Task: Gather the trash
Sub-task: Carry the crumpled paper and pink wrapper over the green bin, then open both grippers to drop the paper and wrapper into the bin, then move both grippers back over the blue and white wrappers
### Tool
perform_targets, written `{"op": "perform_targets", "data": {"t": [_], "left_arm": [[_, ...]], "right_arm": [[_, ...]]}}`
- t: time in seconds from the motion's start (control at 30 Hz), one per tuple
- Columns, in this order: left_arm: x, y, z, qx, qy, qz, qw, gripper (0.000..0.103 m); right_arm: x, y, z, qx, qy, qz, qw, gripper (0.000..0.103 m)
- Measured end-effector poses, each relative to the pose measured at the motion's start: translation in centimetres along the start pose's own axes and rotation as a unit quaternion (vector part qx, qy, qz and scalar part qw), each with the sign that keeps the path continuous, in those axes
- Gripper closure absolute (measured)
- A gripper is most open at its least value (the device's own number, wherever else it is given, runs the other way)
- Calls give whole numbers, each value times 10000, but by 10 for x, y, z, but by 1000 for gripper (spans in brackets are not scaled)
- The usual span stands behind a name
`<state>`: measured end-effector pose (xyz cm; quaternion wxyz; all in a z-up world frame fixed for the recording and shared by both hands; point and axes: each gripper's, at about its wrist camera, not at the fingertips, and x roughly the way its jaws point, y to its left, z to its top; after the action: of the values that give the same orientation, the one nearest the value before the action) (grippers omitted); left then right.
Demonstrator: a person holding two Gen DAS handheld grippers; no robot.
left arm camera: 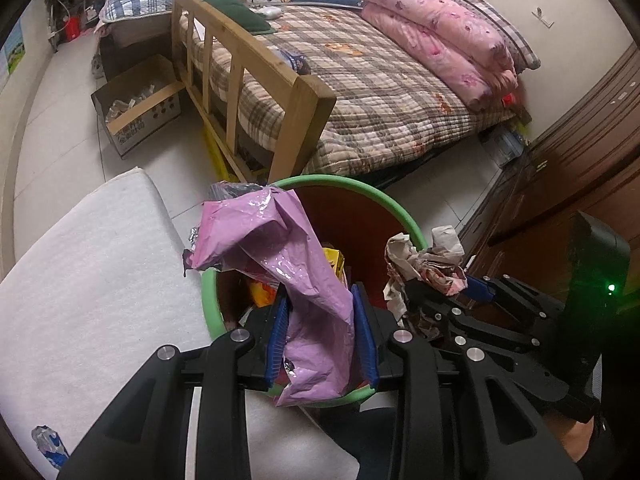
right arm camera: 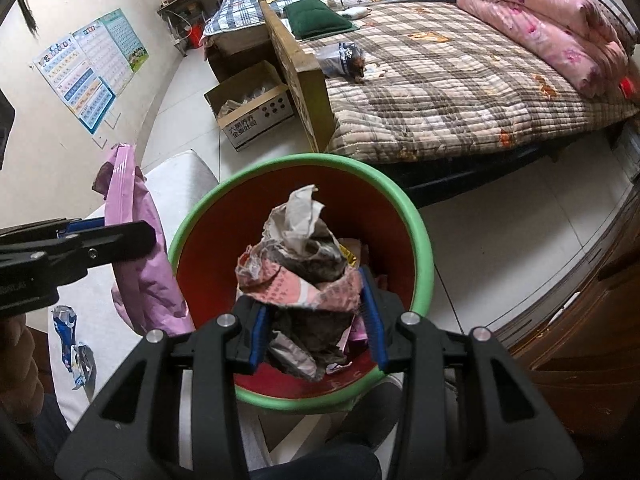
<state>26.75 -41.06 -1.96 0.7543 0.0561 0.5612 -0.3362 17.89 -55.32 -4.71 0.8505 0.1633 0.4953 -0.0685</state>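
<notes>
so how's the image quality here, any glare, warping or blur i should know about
Left wrist view: strong fisheye bending of the bed frame and dark vignetted corners; glare on the glossy purple bag held in the left gripper; a green light glows at right. Right wrist view: same warping, the bin rim bulges; crumpled paper in the right gripper is sharp, lighting soft and even.

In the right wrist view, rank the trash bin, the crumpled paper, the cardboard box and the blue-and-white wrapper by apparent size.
1. Trash bin
2. Crumpled paper, though it sits close to the camera in the right claw
3. Cardboard box, farther off, so it looks smaller
4. Blue-and-white wrapper
</notes>
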Motion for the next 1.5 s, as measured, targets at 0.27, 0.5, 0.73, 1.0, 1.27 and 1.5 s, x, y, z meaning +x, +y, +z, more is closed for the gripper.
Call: {"op": "perform_targets", "data": {"t": [0.27,0.5,0.73,1.0,1.27,1.5], "left_arm": [[-6,5,3,-79,-244,147,9996,27],[-22,27,-4,-354,-381,269,9983,15],[-56,52,-22,-652,-659,582,9940,8],[-108,90,-63,-1020,-936,749,9875,8],[-163,136,-130,-1474,-1244,1526,9693,8],[-195,171,-192,-1499,-1484,1680,9630,8]], "right_arm": [[2,-4,-1,101,-3,-77,9999,30],[-4,2,-1,123,-59,-103,9999,13],[-18,27,-4,12,-151,-223,9996,5],[-46,82,-17,-397,-262,-66,9988,5],[-63,145,-40,-735,-317,110,9967,5],[-71,195,-60,-955,-455,1,9944,5]]}}
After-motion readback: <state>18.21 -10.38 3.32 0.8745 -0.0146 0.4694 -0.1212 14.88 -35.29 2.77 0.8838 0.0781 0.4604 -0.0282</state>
